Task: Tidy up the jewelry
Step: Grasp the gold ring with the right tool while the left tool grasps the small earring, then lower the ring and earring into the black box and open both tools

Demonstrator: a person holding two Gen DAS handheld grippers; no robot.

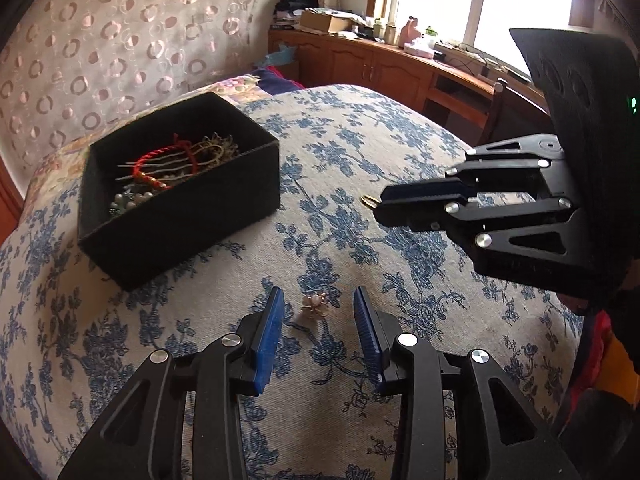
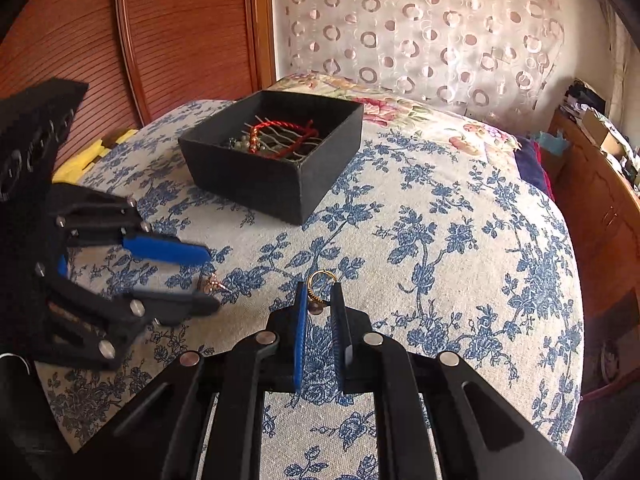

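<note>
A black open box holds a red cord bracelet, pearls and hair pins; it also shows in the right wrist view. My left gripper is open, its blue fingers on either side of a small pink-gold earring lying on the floral cloth. In the right wrist view the earring lies between the left gripper's blurred fingers. My right gripper is shut on a gold ring and holds it above the cloth. In the left wrist view the ring pokes out of the right gripper.
A blue-floral cloth covers the bed. A patterned curtain hangs behind the box. A wooden desk with clutter stands under the window at the far right. A wooden headboard rises to the left.
</note>
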